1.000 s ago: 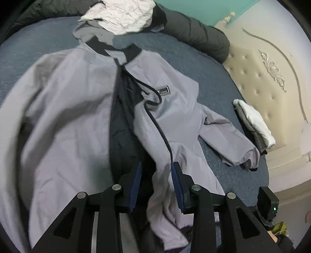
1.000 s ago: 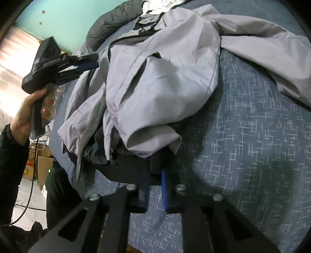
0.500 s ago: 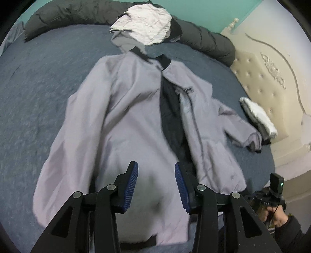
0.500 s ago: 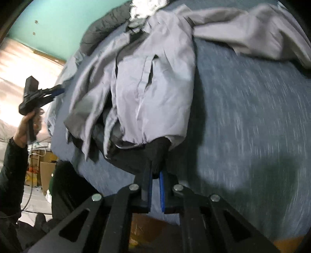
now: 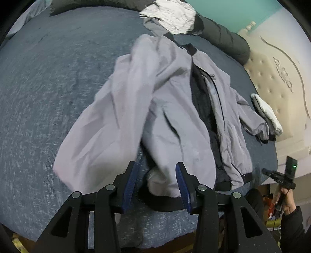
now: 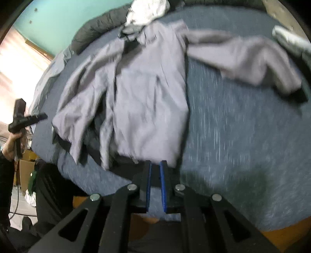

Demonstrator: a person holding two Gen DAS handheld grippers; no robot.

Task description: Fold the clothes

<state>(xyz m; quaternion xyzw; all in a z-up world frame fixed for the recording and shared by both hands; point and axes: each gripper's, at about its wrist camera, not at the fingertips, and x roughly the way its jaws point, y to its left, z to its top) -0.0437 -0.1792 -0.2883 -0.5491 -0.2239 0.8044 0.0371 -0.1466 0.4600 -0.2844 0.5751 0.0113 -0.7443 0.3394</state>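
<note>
A grey zip jacket [image 5: 171, 116] with black lining and a black hem lies face up and unzipped on the blue bed cover [image 5: 48, 87]. My left gripper [image 5: 157, 175] hovers over its hem at the bed's near edge, open, gripping nothing. In the right wrist view the same jacket [image 6: 147, 101] is blurred, one sleeve stretched to the right. My right gripper [image 6: 155, 167] is at the hem, its jaws opening to a narrow gap through which only bed cover [image 6: 243, 136] shows. Each gripper also shows in the other's view: the right gripper [image 5: 281, 179] and the left gripper [image 6: 25, 120], each hand-held.
A white garment [image 5: 173, 15] and a dark quilted cover [image 5: 223, 37] lie at the far side of the bed. A folded white and grey item [image 5: 266, 112] rests by the cream headboard [image 5: 276, 77]. Cardboard boxes [image 6: 25, 171] stand on the floor at the left.
The bunched jacket has been pulled out flat on the bed. My right gripper has let go of the black hem and lifted. My left gripper has drawn back from the jacket's middle to its hem.
</note>
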